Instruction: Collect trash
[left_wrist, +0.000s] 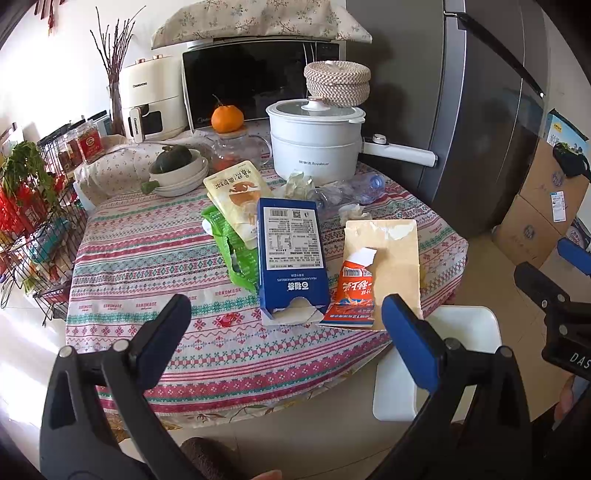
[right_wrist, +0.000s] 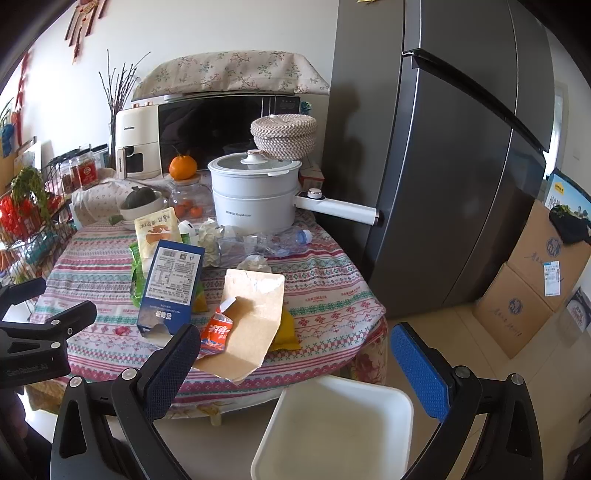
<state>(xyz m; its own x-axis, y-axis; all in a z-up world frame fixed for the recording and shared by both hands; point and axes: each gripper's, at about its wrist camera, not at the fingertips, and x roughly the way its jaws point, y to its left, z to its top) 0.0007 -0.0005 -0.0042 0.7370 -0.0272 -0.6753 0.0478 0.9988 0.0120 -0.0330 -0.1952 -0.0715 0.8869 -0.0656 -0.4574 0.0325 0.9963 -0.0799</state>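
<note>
Trash lies on the round table (left_wrist: 147, 343): a blue carton (left_wrist: 291, 254) (right_wrist: 171, 286), a torn tan cardboard box (left_wrist: 391, 258) (right_wrist: 255, 317) with a red wrapper (left_wrist: 352, 291) (right_wrist: 218, 330), a green wrapper (left_wrist: 232, 251), a yellow pouch (left_wrist: 236, 192) (right_wrist: 157, 229), crumpled paper (left_wrist: 299, 182) (right_wrist: 212, 240) and a crushed clear bottle (left_wrist: 347, 192) (right_wrist: 269, 240). A white bin (right_wrist: 332, 432) (left_wrist: 436, 362) stands on the floor by the table's near edge. My left gripper (left_wrist: 286, 321) is open and empty, just before the blue carton. My right gripper (right_wrist: 295, 354) is open and empty above the bin.
A white electric pot (left_wrist: 314, 140) (right_wrist: 255, 192), a glass jar with an orange (left_wrist: 227, 118), stacked bowls (left_wrist: 177, 177) and a microwave (left_wrist: 251, 81) stand at the back. A grey fridge (right_wrist: 443, 166) and cardboard boxes (right_wrist: 535, 288) are at the right, a wire rack (left_wrist: 33, 229) at the left.
</note>
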